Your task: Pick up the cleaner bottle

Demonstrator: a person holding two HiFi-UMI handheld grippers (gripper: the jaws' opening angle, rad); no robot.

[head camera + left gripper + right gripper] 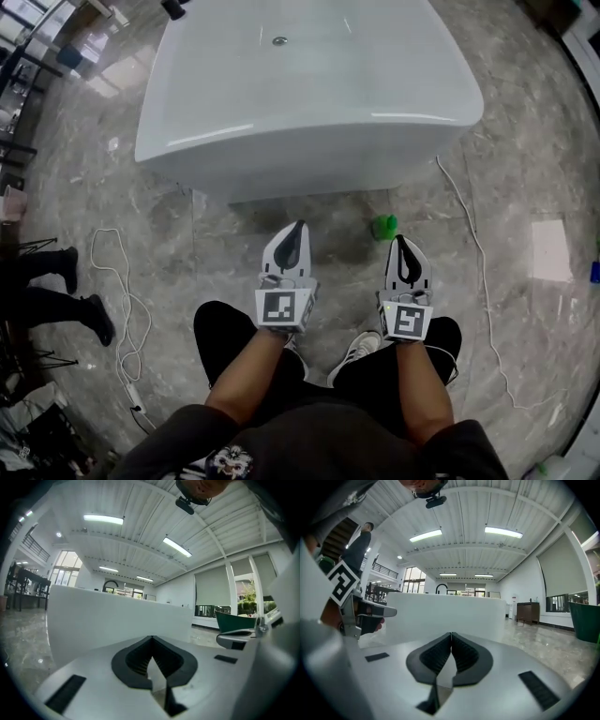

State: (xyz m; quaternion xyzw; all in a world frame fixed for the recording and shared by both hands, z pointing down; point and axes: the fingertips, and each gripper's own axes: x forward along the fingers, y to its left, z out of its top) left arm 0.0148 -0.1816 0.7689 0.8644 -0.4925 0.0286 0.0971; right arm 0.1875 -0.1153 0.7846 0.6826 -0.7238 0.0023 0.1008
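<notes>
Green plastic cleaner bottle (384, 226) stands on grey marble floor (525, 169), ten o'clock, just beside my right gripper (400, 242). It and my left gripper (300, 227) are clenched, empty. I judge approach step; next I open right jaws around bottle.

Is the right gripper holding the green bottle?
No, the right gripper has its jaws together and empty, and the green bottle stands on the floor.

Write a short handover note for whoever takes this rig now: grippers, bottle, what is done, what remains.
Left hand-held gripper: shut, empty.
Right hand-held gripper: shut, empty.
Green cleaner bottle: on the floor by the white bathtub, close to the right gripper's tip, untouched.
Done: nothing grasped.
Left: open the right gripper, close on the bottle, lift.
</notes>
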